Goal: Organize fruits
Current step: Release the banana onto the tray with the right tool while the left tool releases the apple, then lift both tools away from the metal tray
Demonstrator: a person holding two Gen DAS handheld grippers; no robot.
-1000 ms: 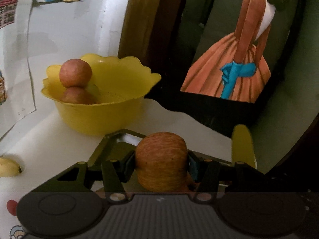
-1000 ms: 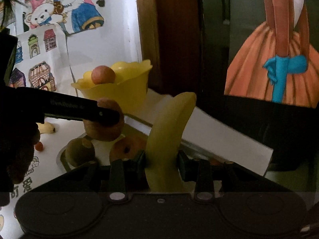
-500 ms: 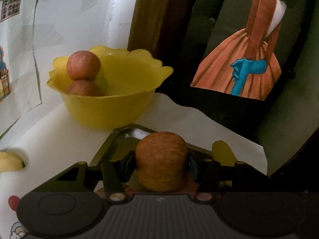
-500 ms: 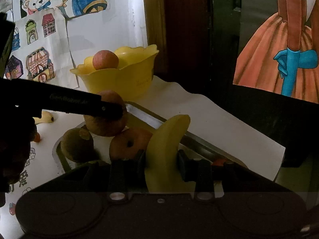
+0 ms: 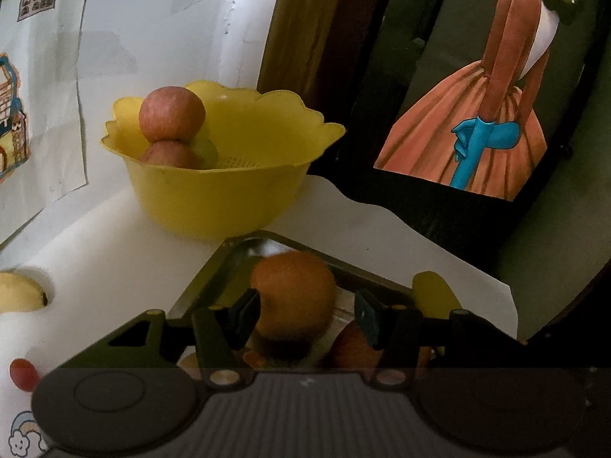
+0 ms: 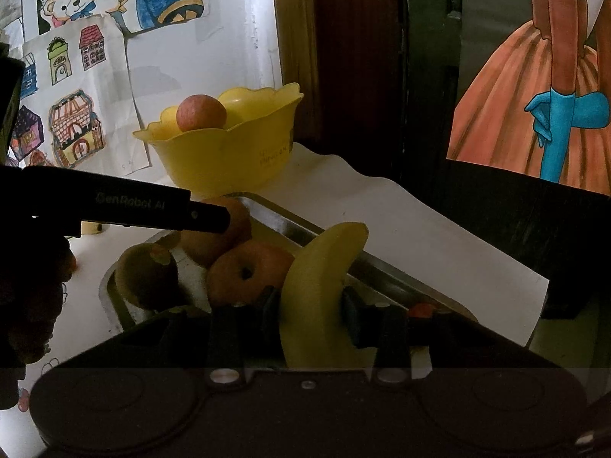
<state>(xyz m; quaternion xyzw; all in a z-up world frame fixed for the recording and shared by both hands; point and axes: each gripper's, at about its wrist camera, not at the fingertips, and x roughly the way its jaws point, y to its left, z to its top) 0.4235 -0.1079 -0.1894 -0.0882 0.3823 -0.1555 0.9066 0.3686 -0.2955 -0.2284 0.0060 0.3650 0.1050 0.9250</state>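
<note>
A metal tray (image 5: 233, 252) lies on the white table in front of a yellow bowl (image 5: 214, 198) that holds two red apples (image 5: 172, 114). My left gripper (image 5: 305, 318) is open over the tray, and an orange-red apple (image 5: 294, 294) sits loose between its spread fingers with a gap on the right. In the right wrist view this apple (image 6: 214, 244) rests in the tray (image 6: 382, 271) beside another apple (image 6: 248, 271) and a brown fruit (image 6: 145, 278). My right gripper (image 6: 309, 313) is shut on a yellow banana (image 6: 320, 278) above the tray's near side.
A yellow fruit (image 5: 19, 294) and a small red item (image 5: 21, 372) lie on the table at the left. Drawings (image 6: 76, 122) hang on the wall behind the bowl. A dark framed painting (image 5: 477, 133) stands at the right, past the white sheet's edge (image 6: 496, 267).
My left gripper has opened and let go of the apple, which now lies lower in the tray. My right gripper has moved the banana down toward the tray.
</note>
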